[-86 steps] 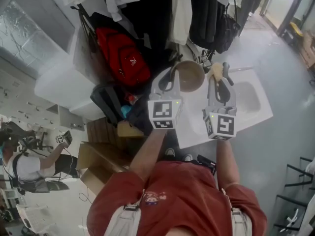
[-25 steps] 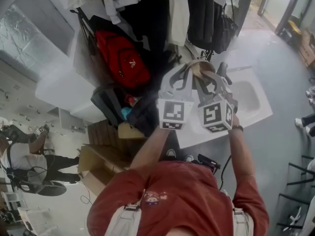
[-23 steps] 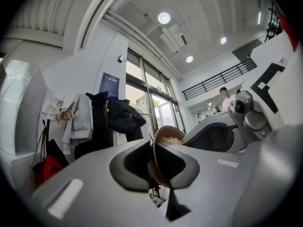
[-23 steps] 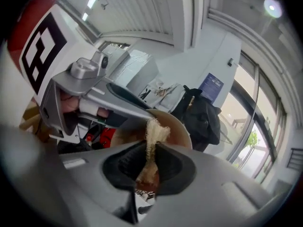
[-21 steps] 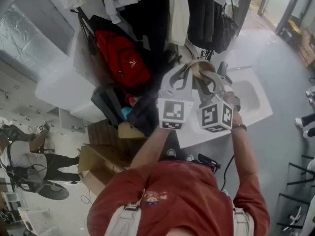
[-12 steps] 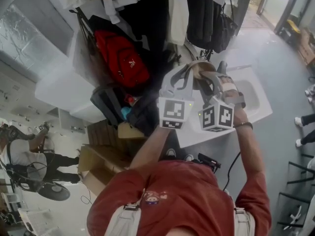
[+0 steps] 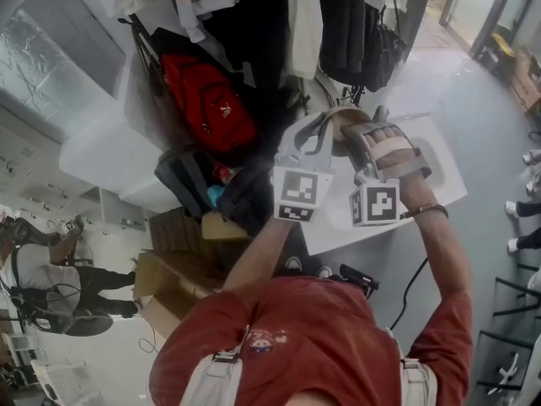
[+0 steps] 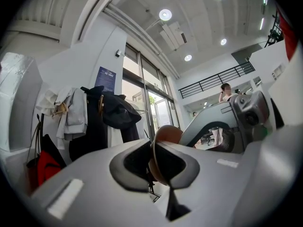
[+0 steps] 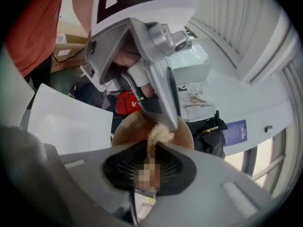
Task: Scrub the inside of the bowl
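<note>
Left claw [image 8: 153,151] clamps bowl [image 8: 166,132] rim — right claw [image 9: 152,149] pinches sponge [image 9: 161,133], seemingly inside it.

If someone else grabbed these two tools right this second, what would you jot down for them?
Left gripper: shut on the rim of the brown bowl, held up in the air over the white sink unit.
Right gripper: shut on a tan scrub pad, its tip at the bowl's inside.
Done: bowl and pad are picked up and brought together.
Left: scrub round the inside; how clean it is can't be told.
</note>
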The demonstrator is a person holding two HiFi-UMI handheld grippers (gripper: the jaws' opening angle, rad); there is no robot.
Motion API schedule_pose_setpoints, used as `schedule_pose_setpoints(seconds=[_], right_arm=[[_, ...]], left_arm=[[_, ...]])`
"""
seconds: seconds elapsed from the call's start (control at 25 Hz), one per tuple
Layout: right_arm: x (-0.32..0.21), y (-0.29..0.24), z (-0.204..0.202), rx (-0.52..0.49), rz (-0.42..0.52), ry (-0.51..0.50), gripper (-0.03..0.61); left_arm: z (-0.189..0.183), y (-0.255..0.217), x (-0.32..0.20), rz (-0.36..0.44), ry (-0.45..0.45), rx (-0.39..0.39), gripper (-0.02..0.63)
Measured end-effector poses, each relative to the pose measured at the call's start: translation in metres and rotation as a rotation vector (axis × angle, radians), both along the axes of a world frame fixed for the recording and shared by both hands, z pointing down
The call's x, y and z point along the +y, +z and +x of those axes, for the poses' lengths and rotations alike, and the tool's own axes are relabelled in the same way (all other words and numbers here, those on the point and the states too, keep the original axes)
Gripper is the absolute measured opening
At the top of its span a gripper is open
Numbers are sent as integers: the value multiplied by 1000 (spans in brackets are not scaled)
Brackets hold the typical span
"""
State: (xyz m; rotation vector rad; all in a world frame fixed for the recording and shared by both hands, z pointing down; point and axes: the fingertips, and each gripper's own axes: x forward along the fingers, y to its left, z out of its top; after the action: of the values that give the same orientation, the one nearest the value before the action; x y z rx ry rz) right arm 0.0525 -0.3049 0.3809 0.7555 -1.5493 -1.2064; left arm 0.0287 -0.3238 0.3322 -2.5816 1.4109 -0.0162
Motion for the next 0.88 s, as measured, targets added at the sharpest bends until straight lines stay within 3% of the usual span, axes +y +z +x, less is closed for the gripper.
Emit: schedule_pose_setpoints(seconds=[0.36, 0.64, 0.88], right_arm=[[11, 16, -7, 231, 18, -93, 49], [11, 14, -9, 230, 13, -83, 49], [10, 13, -8, 146, -35, -52, 49]], left_arm=[[1, -4, 0, -1, 10, -2, 32], [0, -5, 0, 4, 5, 6, 32], [0, -6, 0, 7, -2, 9, 32]])
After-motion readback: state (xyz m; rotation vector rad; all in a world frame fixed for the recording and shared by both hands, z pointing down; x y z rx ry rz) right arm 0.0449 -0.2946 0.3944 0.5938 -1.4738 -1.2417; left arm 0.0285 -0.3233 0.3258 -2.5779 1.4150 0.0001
